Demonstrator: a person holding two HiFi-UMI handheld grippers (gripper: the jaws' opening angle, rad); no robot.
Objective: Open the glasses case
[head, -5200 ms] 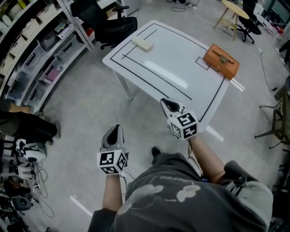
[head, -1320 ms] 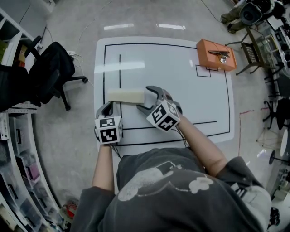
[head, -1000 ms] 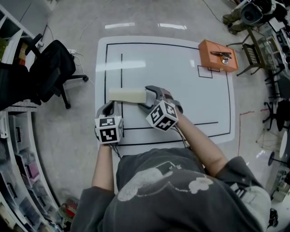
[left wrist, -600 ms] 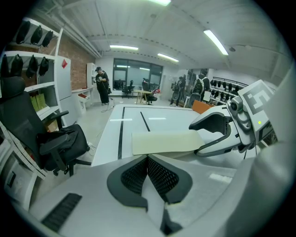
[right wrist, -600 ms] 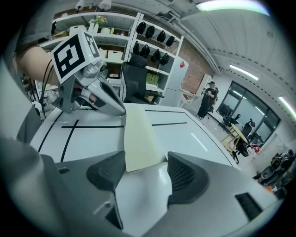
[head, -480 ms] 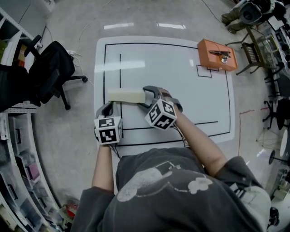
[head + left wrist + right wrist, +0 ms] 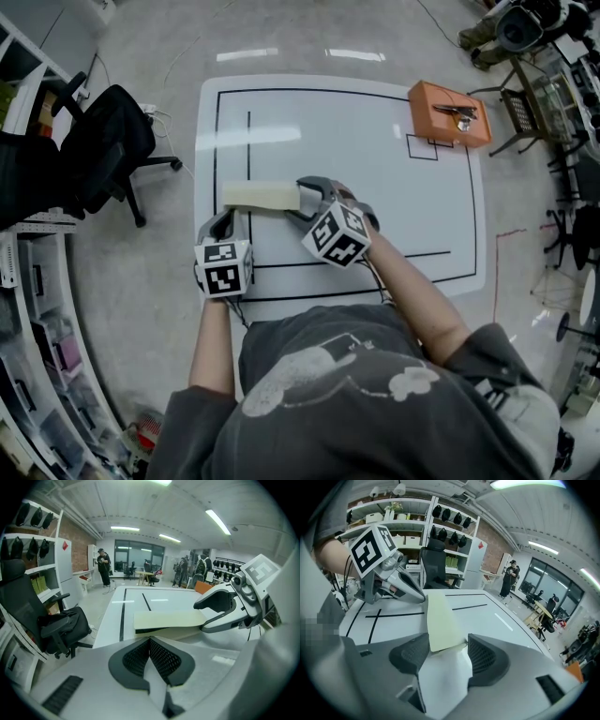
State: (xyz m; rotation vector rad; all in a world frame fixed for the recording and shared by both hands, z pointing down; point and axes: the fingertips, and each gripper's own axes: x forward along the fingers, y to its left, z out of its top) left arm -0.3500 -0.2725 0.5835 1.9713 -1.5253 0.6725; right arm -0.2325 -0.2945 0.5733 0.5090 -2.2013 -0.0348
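so, nearest me the left gripper (image 7: 150,640) has its jaws pinched together on nothing, just beside the left end of the case (image 7: 259,196). the case lies flat on the tabletop (image 7: 375,197). the right gripper (image 7: 448,641) has the case's other end between its jaws and they're closing, not clearly biting yet. i'd let them catch only the lid edge, then use the left to pin the base so nothing slides. orange box (image 7: 448,114) sits way off in the far corner, ignore it.
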